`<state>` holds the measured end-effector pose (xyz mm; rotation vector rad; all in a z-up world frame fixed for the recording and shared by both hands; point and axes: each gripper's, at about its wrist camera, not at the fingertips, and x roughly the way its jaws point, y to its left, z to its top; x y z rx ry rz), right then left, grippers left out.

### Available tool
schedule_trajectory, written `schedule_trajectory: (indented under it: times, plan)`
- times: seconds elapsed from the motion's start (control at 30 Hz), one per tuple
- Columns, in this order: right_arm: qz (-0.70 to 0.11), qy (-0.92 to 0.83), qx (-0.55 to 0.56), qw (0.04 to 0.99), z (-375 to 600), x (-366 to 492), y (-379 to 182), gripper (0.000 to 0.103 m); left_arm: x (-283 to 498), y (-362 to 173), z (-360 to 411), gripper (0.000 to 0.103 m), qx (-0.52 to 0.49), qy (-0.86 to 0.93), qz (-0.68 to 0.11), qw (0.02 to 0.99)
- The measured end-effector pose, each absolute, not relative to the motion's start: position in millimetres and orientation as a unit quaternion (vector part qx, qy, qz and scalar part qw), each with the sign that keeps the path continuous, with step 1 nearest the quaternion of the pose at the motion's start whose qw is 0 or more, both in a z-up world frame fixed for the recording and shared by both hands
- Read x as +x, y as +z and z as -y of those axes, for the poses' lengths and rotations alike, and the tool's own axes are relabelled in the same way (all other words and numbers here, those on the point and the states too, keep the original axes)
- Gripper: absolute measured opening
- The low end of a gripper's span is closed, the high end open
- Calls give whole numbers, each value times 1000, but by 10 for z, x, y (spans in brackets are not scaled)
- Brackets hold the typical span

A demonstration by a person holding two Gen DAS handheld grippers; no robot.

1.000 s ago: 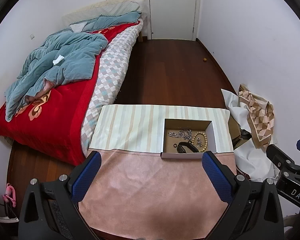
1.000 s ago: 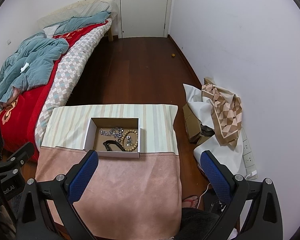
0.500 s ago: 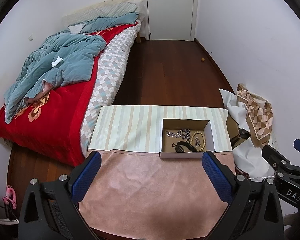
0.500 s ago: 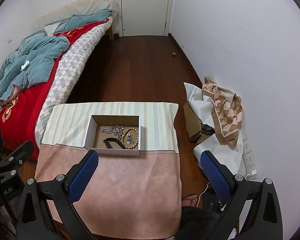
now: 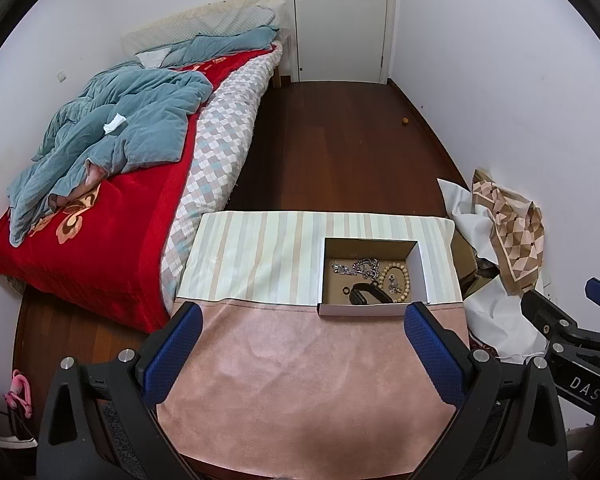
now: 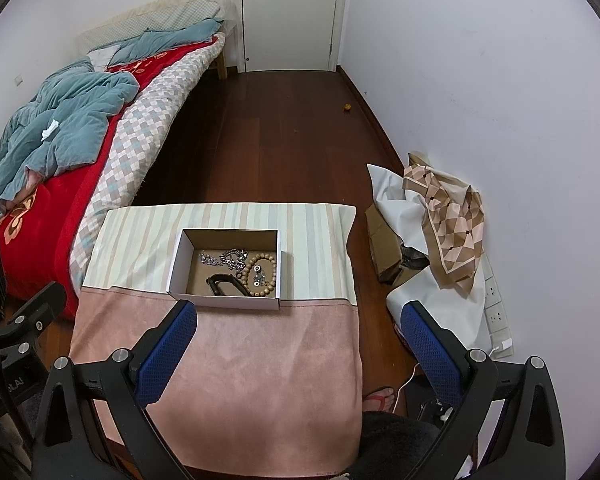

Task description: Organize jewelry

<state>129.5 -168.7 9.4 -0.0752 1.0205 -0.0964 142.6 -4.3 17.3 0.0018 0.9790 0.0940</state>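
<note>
Am holding left gripper (image 5: 300, 354) and right gripper (image 6: 298, 350) spread, empty, above cloth; approach step. Next: reaching forward into box (image 6: 225, 303) ahead for bead bracelet (image 6: 265, 276).

black band (image 6: 224, 282) partly behind box wall (image 6: 224, 301) (front one), small charms (image 6: 257, 276) indistinct

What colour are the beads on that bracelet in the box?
Light tan, wood-like beads on the bracelet; clearest in the right wrist view.
</note>
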Motion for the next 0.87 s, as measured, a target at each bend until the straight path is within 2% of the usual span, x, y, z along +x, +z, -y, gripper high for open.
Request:
schedule_trajectory:
  times: [0.87]
  plan:
    - [-490, -47, -39, 870, 1698, 1274, 137, 103, 1405, 227, 19, 103, -6, 42, -466, 883]
